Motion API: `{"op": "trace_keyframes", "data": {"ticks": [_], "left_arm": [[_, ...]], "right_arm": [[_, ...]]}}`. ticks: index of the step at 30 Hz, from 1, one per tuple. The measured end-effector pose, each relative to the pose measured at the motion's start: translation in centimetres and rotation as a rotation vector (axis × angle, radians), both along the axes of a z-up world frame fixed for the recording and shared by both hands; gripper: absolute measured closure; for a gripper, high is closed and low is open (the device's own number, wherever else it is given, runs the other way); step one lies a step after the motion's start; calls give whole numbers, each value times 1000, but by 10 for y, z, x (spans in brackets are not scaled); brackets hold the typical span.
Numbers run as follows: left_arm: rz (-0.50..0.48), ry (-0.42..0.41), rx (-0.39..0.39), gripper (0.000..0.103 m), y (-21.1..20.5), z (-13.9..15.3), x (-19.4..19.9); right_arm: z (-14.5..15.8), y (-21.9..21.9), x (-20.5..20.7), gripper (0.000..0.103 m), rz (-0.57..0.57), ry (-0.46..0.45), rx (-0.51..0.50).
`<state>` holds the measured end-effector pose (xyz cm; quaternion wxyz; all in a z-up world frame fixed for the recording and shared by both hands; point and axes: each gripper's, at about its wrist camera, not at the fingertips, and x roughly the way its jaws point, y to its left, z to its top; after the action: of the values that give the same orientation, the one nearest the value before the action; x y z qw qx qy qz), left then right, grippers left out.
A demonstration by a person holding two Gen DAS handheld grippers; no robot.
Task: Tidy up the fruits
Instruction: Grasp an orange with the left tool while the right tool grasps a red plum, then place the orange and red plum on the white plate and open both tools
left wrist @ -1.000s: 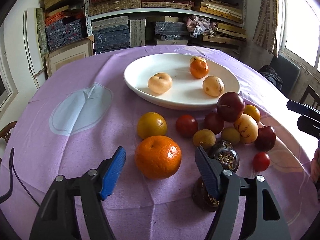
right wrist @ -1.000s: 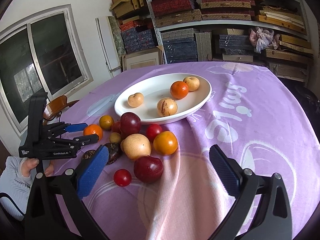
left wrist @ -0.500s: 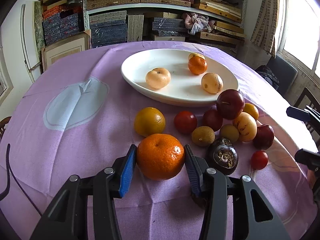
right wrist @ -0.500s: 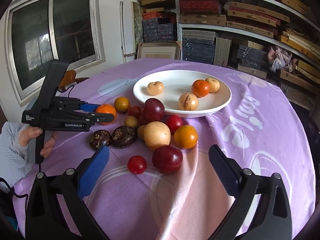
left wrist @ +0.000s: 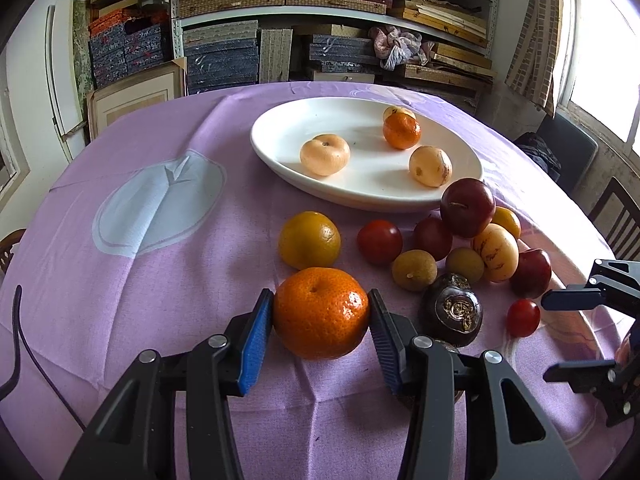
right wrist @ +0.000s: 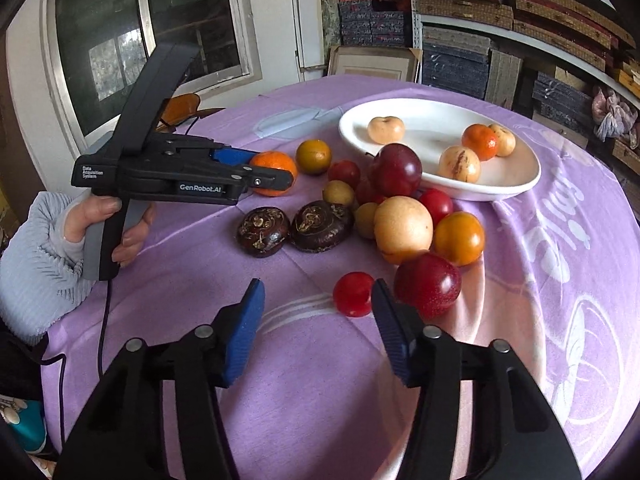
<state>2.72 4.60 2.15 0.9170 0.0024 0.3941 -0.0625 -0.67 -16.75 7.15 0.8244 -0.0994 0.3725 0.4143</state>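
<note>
Tangerine point(left wrist: 321, 313) clamped in your left gripper point(left wrist: 321, 316); your right gripper point(right wrist: 318, 300) jaws just narrowed, still apart, cherry tomato point(right wrist: 353, 293) just ahead.

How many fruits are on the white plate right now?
4, left wrist view: pale flat fruit left, tangerine at back, small pale fruit behind it, speckled yellow fruit right. None seems hidden.

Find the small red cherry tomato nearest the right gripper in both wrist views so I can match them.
Left wrist: small red cherry tomato at far right, beside the right gripper.
Right wrist: low centre, just ahead of the fingers, against the right pad.
Shared landmark: white plate.
</note>
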Motion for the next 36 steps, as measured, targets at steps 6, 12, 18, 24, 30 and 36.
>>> {"op": "trace_keyframes", "data": {"ticks": [6, 12, 18, 24, 30, 36], "left_arm": [[0, 0, 5, 55, -1, 0, 1], [-7, 12, 2, 55, -2, -3, 3], [-16, 34, -14, 55, -3, -6, 7], [-12, 13, -27, 55, -2, -3, 4], [5, -98, 27, 55, -5, 33, -1], [38, -155, 35, 56, 0, 80, 44]], "right_arm": [[-10, 6, 14, 58, -45, 56, -37], [-17, 9, 26, 75, -59, 107, -47], [-18, 6, 31, 77, -61, 125, -30], [-13, -2, 31, 77, -71, 117, 26], [25, -26, 47, 77, -140, 81, 130], [92, -39, 102, 77, -251, -45, 210]]}}
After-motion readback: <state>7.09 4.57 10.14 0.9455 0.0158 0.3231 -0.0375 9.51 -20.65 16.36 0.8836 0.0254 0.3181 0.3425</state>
